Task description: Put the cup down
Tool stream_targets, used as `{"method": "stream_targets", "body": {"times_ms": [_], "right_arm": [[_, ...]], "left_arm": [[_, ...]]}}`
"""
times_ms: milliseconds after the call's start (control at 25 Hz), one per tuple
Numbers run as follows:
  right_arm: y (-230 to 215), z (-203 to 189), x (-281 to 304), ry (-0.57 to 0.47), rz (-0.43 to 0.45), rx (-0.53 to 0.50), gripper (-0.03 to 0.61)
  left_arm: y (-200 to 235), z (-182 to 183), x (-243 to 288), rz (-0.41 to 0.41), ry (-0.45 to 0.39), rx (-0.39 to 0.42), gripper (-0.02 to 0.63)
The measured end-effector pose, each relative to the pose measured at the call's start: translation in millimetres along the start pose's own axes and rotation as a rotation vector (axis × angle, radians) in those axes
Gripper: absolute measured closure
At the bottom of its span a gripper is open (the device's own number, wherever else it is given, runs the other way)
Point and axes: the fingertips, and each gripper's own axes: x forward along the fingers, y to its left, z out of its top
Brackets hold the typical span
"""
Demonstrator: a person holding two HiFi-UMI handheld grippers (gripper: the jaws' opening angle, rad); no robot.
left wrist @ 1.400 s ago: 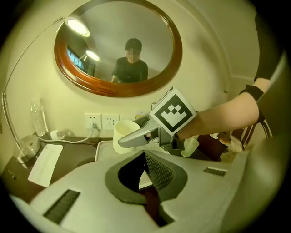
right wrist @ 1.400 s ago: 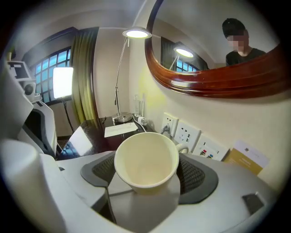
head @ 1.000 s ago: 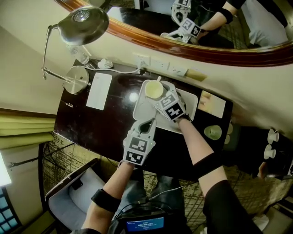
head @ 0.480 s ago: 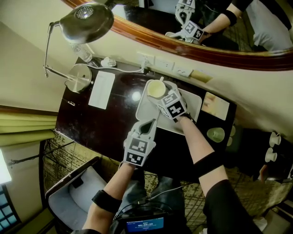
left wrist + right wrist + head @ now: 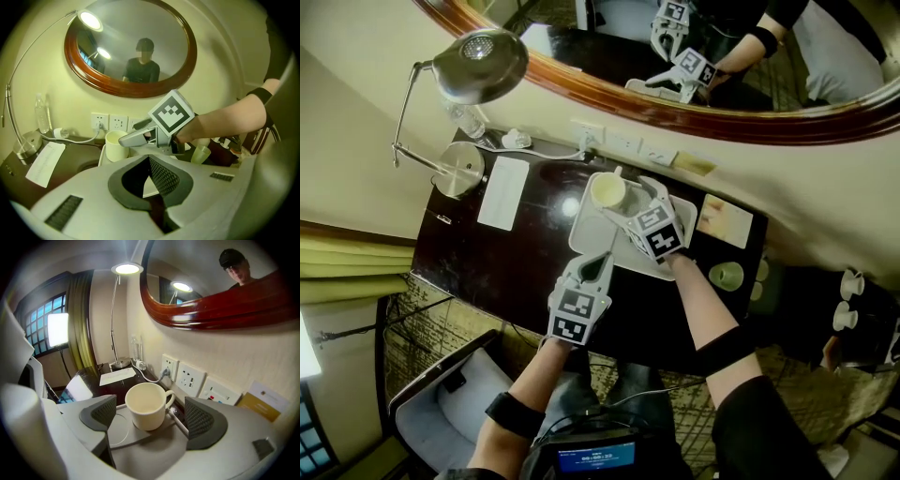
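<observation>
Cream cup [image 5: 610, 190] upright on white tray [image 5: 584, 234], between jaws of right claw [image 5: 631, 200], just opened wide

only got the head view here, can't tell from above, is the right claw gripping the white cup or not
observer: No. The white cup stands on the tray between the pads of the right claw. Its jaws have just been opening, and neither pad touches the cup.
operator: and the left claw, anything in it
observer: Nothing. The left claw is shut, pads together.
operator: cup upright? anything inside
observer: Upright, and it looks empty inside.
</observation>
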Motion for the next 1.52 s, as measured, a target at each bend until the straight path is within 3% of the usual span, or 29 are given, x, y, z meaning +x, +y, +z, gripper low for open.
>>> {"method": "stream_targets", "body": {"times_ms": [160,360,480,600,840,1120,1520], "right_arm": [[13.5,6.6,-58.4,-0.034,-0.027,0.018,0.168],[15.9,-4.7,-136.7,-0.083,-0.120,0.044,0.395],[16.9,-19.8,-181.1,-0.101,-0.164,0.079,0.487],[14.5,-43.3,-222.4,-0.111,-0.224,0.100,0.537],[26.6,-77.3,-289.4,-0.111,-0.262,0.179,0.572],[24.3,-129.9,-353.0,-0.087,-0.371,0.256,0.572],[17.5,-173.2,-405.1,-0.075,-0.456,0.337,0.571]], "left_arm": [[-19.1,10.2,-15.0,-0.012,-0.005,0.014,0.613],[-41.2,25.8,-37.4,-0.001,-0.022,0.033,0.613],[-54.0,29.8,-48.8,0.008,-0.027,0.044,0.613],[-70.7,28.3,-58.7,0.006,-0.026,0.050,0.613],[-100.8,23.3,-66.8,-0.006,-0.022,0.043,0.613],[-138.9,29.4,-63.2,-0.090,-0.017,0.097,0.613],[-177.3,34.9,-49.2,-0.165,-0.010,0.139,0.613]]}}
